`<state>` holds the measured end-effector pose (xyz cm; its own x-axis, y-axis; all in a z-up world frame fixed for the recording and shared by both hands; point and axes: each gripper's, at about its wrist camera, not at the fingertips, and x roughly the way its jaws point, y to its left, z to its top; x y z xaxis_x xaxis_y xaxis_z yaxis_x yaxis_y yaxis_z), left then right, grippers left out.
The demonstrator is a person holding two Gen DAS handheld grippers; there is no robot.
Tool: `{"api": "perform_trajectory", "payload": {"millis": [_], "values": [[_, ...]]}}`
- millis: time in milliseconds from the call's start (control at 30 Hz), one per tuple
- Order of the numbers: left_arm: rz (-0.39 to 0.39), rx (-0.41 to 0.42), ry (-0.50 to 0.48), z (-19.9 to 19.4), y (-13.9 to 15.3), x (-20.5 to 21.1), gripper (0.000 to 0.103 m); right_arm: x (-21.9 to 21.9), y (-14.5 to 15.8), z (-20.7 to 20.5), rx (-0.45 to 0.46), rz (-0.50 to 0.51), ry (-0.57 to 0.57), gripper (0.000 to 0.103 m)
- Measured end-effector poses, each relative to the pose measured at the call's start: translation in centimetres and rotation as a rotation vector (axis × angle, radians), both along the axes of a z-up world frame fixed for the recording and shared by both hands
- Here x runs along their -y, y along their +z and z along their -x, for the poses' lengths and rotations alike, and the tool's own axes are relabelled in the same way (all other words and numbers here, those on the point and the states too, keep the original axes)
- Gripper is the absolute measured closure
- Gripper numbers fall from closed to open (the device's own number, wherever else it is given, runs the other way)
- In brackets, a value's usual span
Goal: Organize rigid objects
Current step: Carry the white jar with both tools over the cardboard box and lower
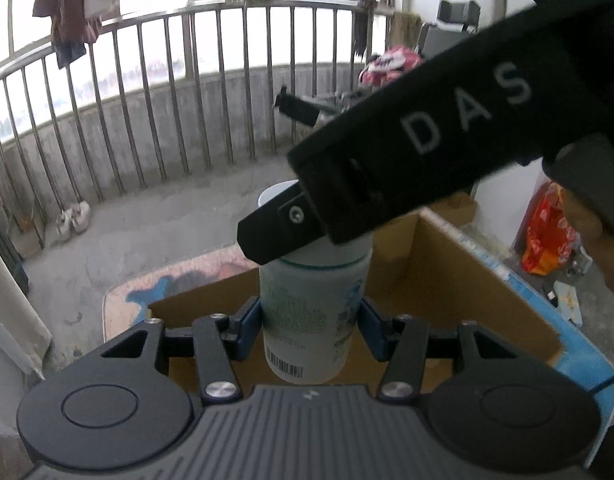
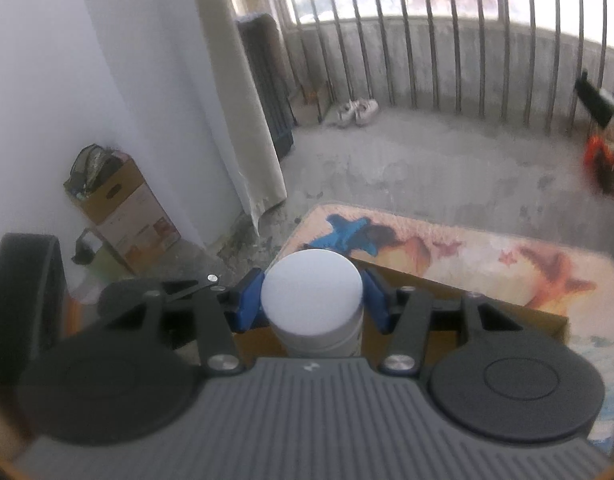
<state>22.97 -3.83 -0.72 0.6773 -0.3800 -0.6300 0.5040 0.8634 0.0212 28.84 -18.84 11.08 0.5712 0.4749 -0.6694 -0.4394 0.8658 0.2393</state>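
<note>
A white plastic bottle [image 1: 311,312] with green print and a barcode stands upright over an open cardboard box [image 1: 467,280]. My left gripper [image 1: 311,328] is shut on the bottle's body with its blue pads. My right gripper [image 2: 313,300] is shut on the bottle's white cap [image 2: 313,296] from above. In the left wrist view the right gripper's black body [image 1: 427,140] reaches in from the upper right and one finger [image 1: 275,232] lies across the cap. The inside of the box is mostly hidden.
The box sits on a table with a colourful cover [image 2: 487,248]. A metal railing [image 1: 147,100] closes the balcony, with shoes [image 2: 355,112] on the concrete floor. A second cardboard box [image 2: 123,208] stands by the wall. An orange bag [image 1: 547,236] lies at right.
</note>
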Motion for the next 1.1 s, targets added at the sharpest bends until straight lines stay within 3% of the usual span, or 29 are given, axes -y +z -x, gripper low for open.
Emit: {"api": "perform_trajectory", "payload": {"millis": [233, 467, 867, 1100], "values": [[-0.065, -0.052, 0.034, -1.9, -2.3, 0.3, 0.049, 0.9, -5.0, -5.8, -0.119, -0.081, -0.026, 0.051], [-0.104, -0.05, 0.062, -2.1, -2.7, 0.3, 0.049, -0.3, -8.4, -8.5, -0.163, -0.105, -0.021, 0.051], [-0.101, -0.082, 0.111, -3.6, -2.5, -1.1, 0.048, -3.2, -11.0, -9.7, -0.17, -0.086, 0.015, 0.051], [-0.107, -0.062, 0.113, -3.8, -2.0, -0.7, 0.049, -4.2, -11.9, -9.8, -0.14, -0.016, 0.02, 0.051]]}}
